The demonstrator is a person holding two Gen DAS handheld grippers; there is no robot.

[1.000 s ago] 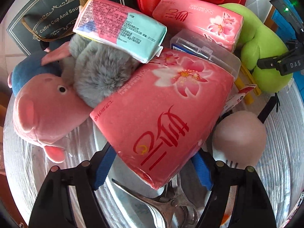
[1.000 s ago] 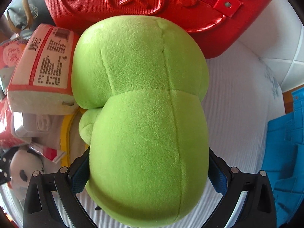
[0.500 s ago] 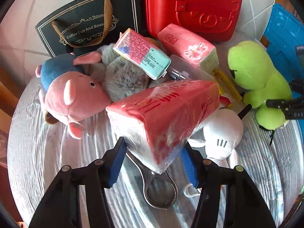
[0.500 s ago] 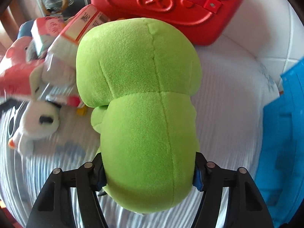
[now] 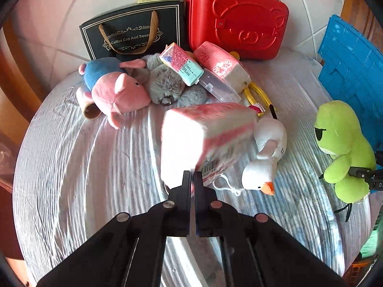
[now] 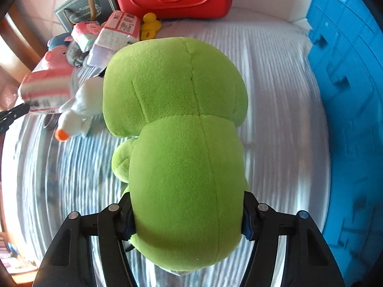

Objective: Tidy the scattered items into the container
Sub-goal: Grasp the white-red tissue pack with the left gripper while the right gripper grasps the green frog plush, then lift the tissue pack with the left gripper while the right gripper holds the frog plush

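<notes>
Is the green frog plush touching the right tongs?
Touching. The right wrist view shows the green frog plush squeezed between both pads of the right tongs, its body bulging around them.

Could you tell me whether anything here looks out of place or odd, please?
Yes: the left tongs are shut almost flat, yet the blurred pink-and-white tissue pack sits tilted just beyond their tips, so at most a fold of wrapper is pinched.

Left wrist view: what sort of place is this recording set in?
Probably a home room: a round cloth-covered table by a tiled wall, strewn with plush toys like the pink pig, tissue packs, and a red case.
</notes>
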